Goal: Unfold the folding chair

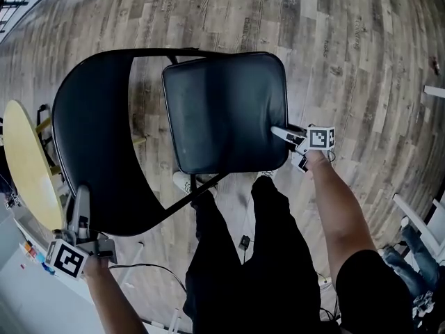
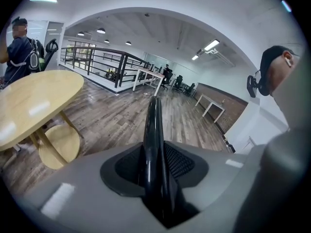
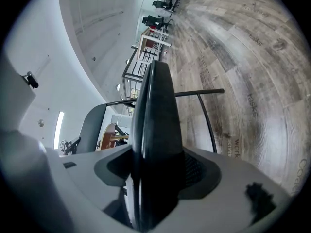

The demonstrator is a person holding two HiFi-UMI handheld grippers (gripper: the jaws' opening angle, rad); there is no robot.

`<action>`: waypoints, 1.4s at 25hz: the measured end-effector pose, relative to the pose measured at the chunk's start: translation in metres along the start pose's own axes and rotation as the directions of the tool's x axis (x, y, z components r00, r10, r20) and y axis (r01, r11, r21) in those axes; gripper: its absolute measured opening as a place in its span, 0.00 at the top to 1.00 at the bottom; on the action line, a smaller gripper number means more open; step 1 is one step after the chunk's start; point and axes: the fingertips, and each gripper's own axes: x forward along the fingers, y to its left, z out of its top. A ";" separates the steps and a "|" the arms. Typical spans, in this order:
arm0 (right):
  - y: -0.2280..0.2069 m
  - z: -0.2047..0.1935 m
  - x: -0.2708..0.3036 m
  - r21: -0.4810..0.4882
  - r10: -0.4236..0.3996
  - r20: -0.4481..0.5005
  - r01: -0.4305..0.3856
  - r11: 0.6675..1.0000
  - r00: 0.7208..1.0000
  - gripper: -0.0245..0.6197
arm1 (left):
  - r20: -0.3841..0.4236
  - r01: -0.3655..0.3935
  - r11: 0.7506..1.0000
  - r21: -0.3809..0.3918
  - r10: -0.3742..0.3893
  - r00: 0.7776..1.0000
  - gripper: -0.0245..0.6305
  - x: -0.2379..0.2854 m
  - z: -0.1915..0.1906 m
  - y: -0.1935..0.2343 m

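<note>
Clamped on backrest (image 1: 90,138) rim with left gripper (image 1: 81,199), on seat (image 1: 226,110) edge with right gripper (image 1: 279,131). Brace backrest steady; press seat down slowly, keeping both grips square.

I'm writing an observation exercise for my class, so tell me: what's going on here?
A person stands over a black folding chair on a wood floor, with a gripper in each hand. The left gripper is clamped on the edge of the backrest. The right gripper is clamped on the side edge of the seat. The seat stands apart from the backrest, so the chair looks partly unfolded. A round wooden table stands at the left.
</note>
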 end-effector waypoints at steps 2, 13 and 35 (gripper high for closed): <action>0.004 0.002 0.001 -0.006 0.030 -0.004 -0.030 1.000 1.000 0.55 | 0.006 -0.015 1.000 0.015 0.015 1.000 0.74 0.001 0.001 0.000; 0.001 0.002 0.000 0.011 0.044 -0.001 -0.044 0.999 0.999 0.55 | 0.028 -0.003 1.000 0.022 0.002 1.000 0.74 0.004 -0.001 -0.003; -0.003 0.003 -0.043 -0.047 -0.187 -0.029 0.185 0.982 0.982 0.51 | 0.014 -0.064 0.997 0.044 0.063 0.998 0.74 0.002 0.000 0.001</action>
